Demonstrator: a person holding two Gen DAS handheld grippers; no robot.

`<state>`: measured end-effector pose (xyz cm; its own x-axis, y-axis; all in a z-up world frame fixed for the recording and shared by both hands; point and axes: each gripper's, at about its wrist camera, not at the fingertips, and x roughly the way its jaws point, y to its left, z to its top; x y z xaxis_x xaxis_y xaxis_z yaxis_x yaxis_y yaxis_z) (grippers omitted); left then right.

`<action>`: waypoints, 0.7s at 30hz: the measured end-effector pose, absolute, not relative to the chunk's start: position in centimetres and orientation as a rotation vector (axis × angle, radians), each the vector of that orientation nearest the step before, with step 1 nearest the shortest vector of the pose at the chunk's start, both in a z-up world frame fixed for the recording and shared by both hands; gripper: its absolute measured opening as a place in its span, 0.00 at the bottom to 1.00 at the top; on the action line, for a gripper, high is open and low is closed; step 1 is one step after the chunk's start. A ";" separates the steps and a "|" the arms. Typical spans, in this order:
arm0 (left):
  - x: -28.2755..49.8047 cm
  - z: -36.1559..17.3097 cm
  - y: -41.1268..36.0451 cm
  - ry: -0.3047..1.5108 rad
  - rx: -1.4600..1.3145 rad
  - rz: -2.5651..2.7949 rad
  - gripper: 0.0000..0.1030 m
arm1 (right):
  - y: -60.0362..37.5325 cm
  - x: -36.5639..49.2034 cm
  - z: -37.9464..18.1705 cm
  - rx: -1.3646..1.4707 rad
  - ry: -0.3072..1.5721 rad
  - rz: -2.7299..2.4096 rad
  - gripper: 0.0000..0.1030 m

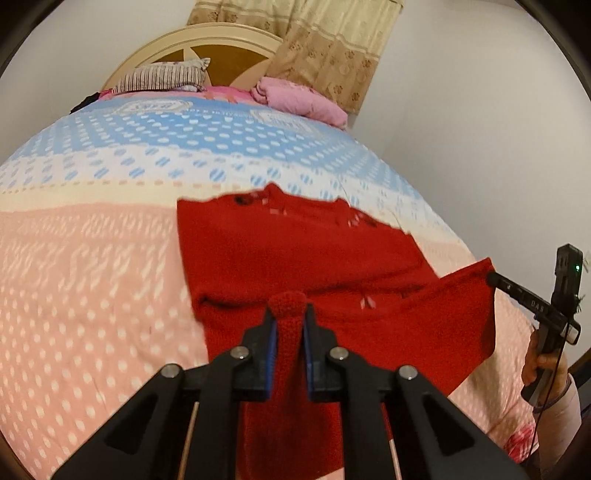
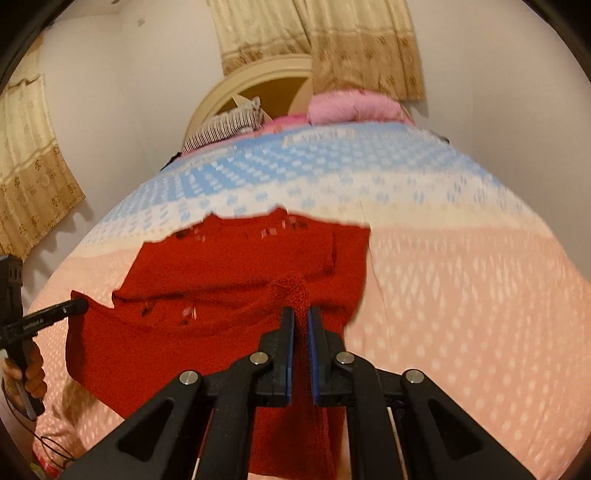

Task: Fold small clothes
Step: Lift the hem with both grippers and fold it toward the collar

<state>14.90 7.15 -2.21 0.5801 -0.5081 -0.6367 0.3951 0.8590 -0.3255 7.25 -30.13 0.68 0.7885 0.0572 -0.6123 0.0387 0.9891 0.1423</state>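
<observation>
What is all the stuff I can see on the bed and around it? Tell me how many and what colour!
knitted sweater: one, red, lying on the near part of the bed, its near edge lifted by both tools
bedspread: one, blue, cream and pink with white dots, covering the bed
striped pillow: one, dark and white stripes, at the head of the bed
pink bundle: one, pink, folded cloth beside the pillow
headboard: one, cream and brown, against the wall
curtains: two seen, beige with flower print, one behind the headboard, one on the side wall
left tool: black with blue pads, shut on the sweater
right tool: black with blue pads, shut on the sweater
</observation>
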 end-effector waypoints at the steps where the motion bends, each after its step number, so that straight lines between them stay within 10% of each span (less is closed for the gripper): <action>1: 15.9 -1.8 7.1 0.790 -0.156 -0.518 0.12 | -30.1 7.8 1.1 0.142 0.655 0.009 0.06; 21: 32.9 -2.1 5.1 0.803 -0.170 -0.384 0.10 | -31.5 27.5 1.9 0.036 0.642 -0.099 0.06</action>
<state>32.95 5.13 -2.05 0.6304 -0.3969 -0.6671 0.2695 0.9179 -0.2913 27.50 -31.48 1.89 0.7963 -0.0812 -0.5994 0.1034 0.9946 0.0027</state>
